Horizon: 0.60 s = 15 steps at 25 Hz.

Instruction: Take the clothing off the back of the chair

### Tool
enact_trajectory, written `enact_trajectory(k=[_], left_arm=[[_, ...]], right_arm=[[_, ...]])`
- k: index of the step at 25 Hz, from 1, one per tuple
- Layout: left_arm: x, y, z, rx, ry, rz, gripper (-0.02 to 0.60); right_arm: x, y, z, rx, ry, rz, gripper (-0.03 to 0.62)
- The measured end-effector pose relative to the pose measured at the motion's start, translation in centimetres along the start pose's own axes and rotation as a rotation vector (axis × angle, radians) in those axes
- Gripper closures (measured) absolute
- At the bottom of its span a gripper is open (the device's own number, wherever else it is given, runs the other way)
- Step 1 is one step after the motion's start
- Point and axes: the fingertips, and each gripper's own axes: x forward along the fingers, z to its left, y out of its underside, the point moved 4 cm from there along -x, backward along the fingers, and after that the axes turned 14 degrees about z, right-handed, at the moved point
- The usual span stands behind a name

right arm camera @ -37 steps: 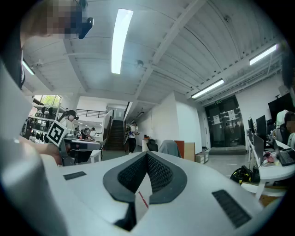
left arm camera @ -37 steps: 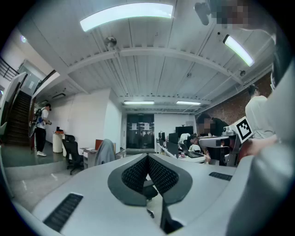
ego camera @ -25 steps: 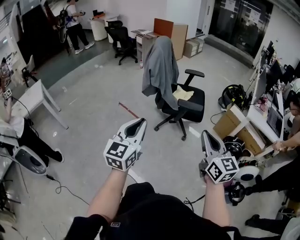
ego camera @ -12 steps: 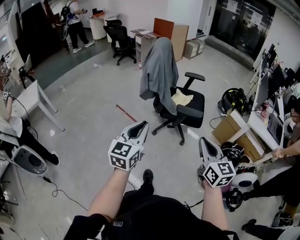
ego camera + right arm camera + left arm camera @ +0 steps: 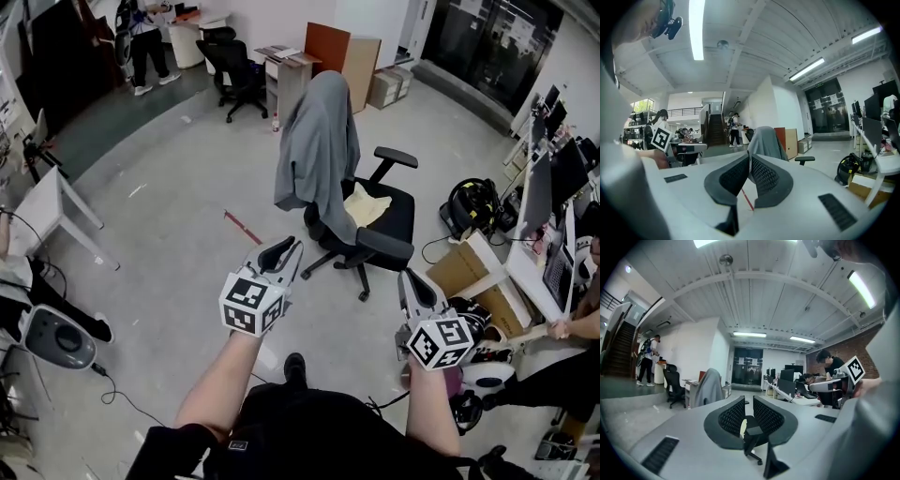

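Head view: clothing [image 5: 317, 141] over chair [image 5: 398, 214] back; left hand-held gripper [image 5: 286, 247] just opening narrowly, empty; right hand-held gripper [image 5: 410, 278] closed.

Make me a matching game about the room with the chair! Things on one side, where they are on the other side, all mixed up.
Things:
1. grey clothing
2. yellow thing
3. red stick
4. cardboard box

Places:
A. on the seat of the chair
B. flat on the floor, left of the chair
C. draped over the chair's back
D. on the floor, right of the chair

Pairs: 1-C, 2-A, 3-B, 4-D
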Motion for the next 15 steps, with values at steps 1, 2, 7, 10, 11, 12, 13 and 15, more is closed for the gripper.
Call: enact_trajectory(k=[1,2,7,10,11,12,13,15], left_arm=[[0.9,-0.4,0.9,-0.001,0.001,0.002,0.54],[1.7,-0.8,1.8,-0.003,0.002,0.002,0.54],[4.9,-2.6,5.4,-0.003,0.017,-0.001,0.538],[6.4,-3.3,6.7,-0.002,0.022,-0.001,0.532],[6.8,-3.5,7.2,-0.006,0.021,0.0,0.529],[7.2,-3.6,7.6,-0.009,0.017,0.002,0.526],[7.5,-3.7,8.0,-0.011,0.012,0.005,0.522],[8.4,-3.8,8.8,-0.014,0.003,0.012,0.512]], right_arm=[[1.2,-0.6,-0.3,0.0,-0.004,0.004,0.579],[2.5,-1.1,-0.4,-0.001,-0.009,0.01,0.579],[7.1,-3.4,-0.9,-0.01,-0.02,0.03,0.579],[9.0,-4.5,-1.6,-0.011,-0.016,0.034,0.579],[9.5,-4.7,-1.8,-0.01,-0.018,0.038,0.579],[10.1,-4.9,-1.9,-0.01,-0.021,0.042,0.579],[10.7,-5.1,-2.1,-0.01,-0.026,0.045,0.579],[11.8,-5.5,-2.5,-0.01,-0.033,0.044,0.579]])
